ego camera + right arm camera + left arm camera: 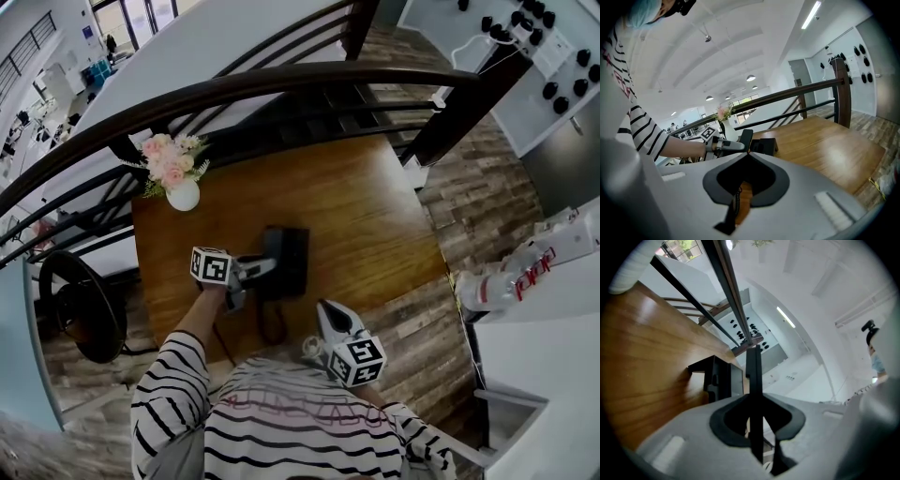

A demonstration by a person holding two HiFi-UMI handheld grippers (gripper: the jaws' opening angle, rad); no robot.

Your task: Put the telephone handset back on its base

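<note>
The black telephone base (292, 262) sits on the wooden table (375, 216) near its front edge. My left gripper (261, 269) is shut on the black handset (274, 246), holding it just above the base's left side. In the left gripper view the handset (753, 371) stands edge-on between the jaws, with the base (717, 378) just beyond it. A coiled cord (272, 323) hangs off the table's front. My right gripper (330, 323) hovers at the front edge, right of the cord, shut with nothing in it. From the right gripper view, the handset (744, 139) is beside the base (765, 145).
A white vase of pink flowers (178, 178) stands at the table's back left corner. A dark curved railing (281, 84) runs behind the table. A round black seat (80, 300) is at the left, and a white counter with bottles (511, 281) at the right.
</note>
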